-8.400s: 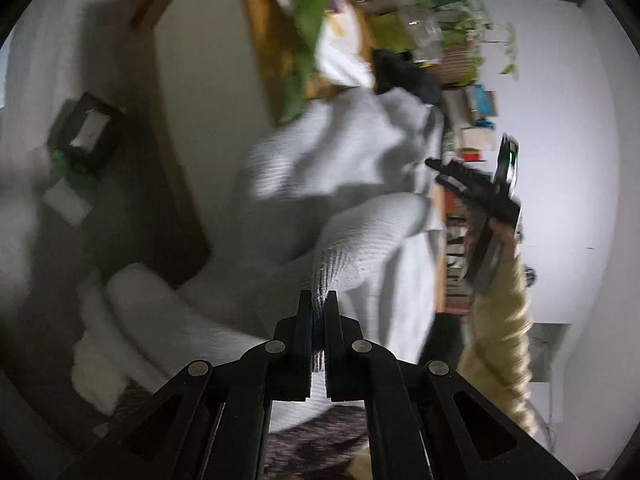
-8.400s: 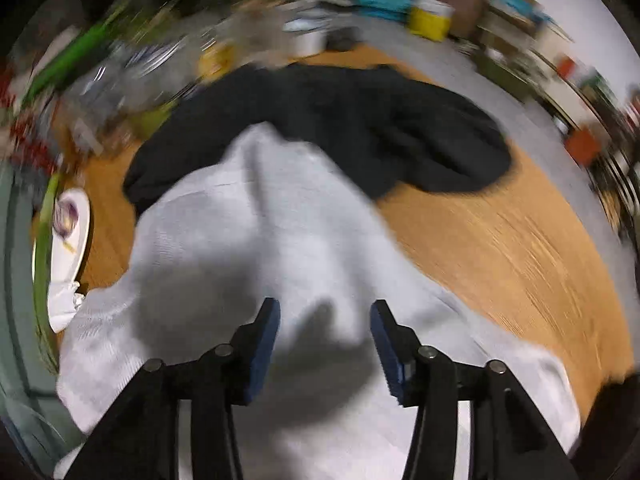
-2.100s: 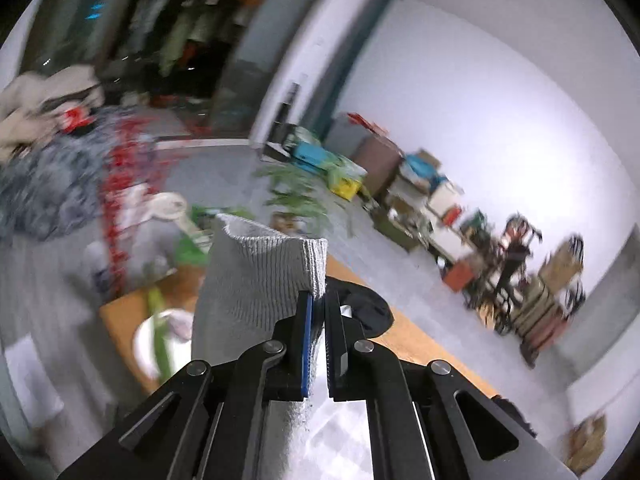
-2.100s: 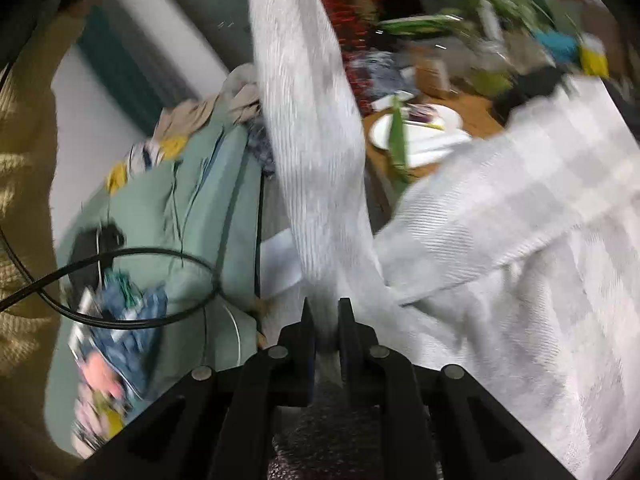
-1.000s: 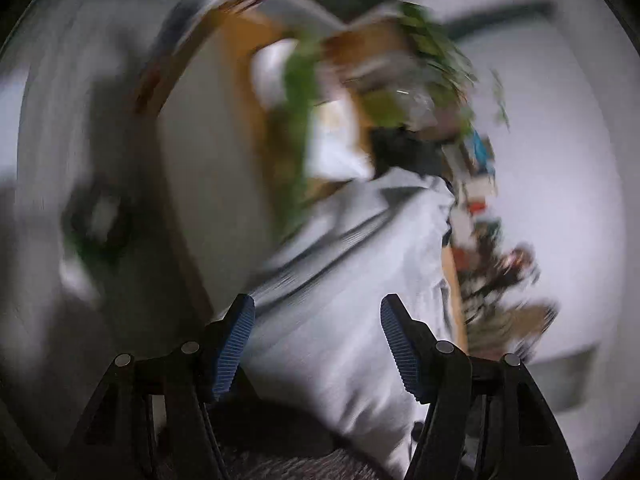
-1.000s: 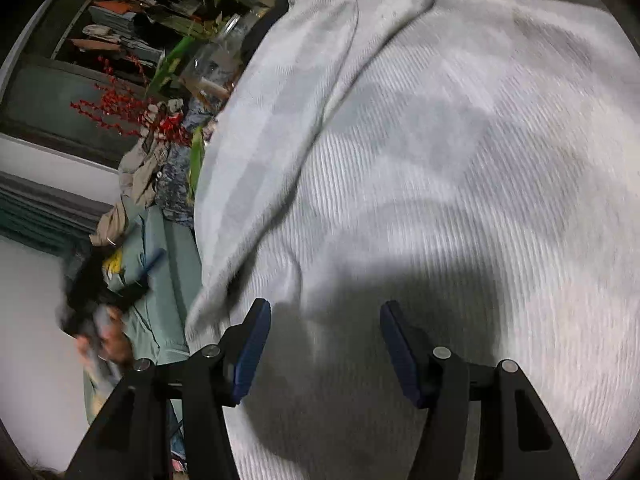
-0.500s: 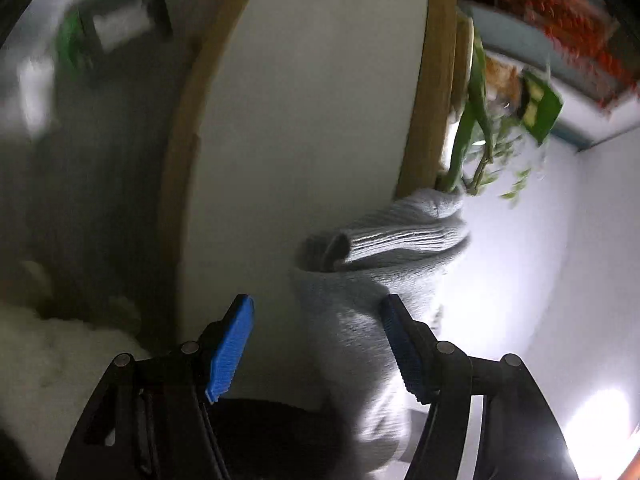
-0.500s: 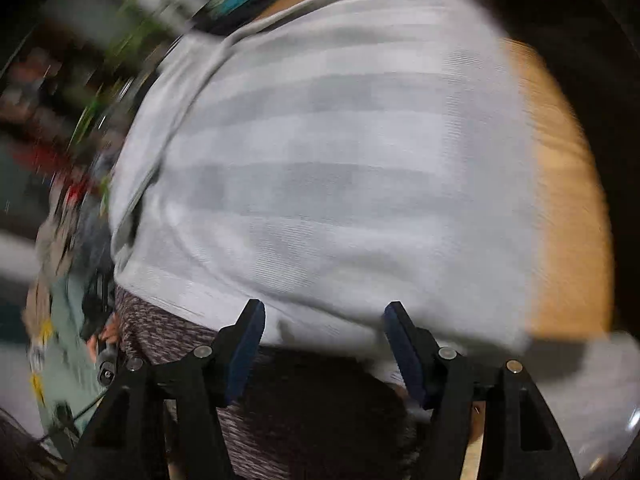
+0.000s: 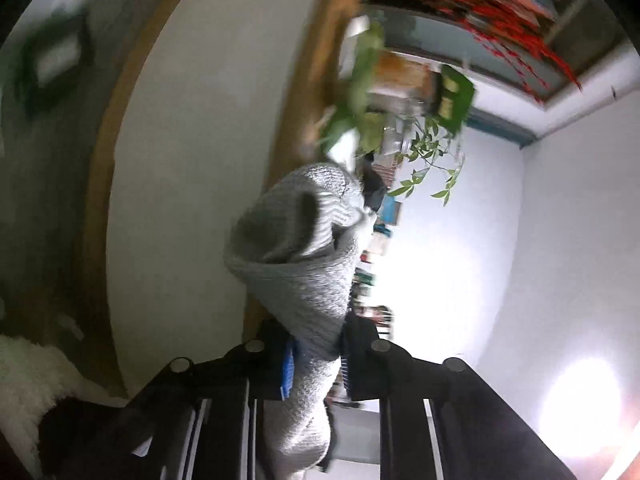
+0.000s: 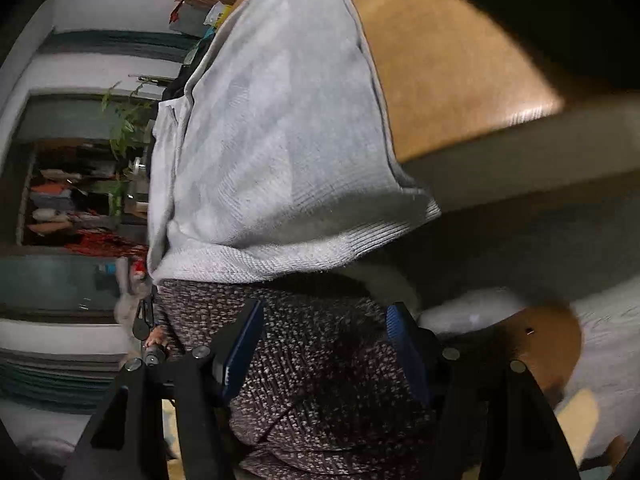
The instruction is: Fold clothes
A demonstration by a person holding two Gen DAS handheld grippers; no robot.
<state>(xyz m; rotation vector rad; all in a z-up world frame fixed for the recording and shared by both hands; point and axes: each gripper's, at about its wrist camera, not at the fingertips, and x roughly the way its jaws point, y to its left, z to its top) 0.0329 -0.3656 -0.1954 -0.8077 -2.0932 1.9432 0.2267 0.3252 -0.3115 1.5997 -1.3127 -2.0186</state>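
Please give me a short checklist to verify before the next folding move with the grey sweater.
1. Left gripper has the grey sweater between its closing fingers: ok.
2. Right gripper free, fingers opening, nothing held: ok.
3. Sweater body lies on the wooden table: ok.
4. Hem inside the table edge: not ok, it hangs over.
5. Sweater flat, no wrinkles: cannot tell, blurred.

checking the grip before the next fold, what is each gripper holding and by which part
Left gripper: its jaws are closing on a bunched fold of the grey knit garment. Right gripper: opening, holding nothing.
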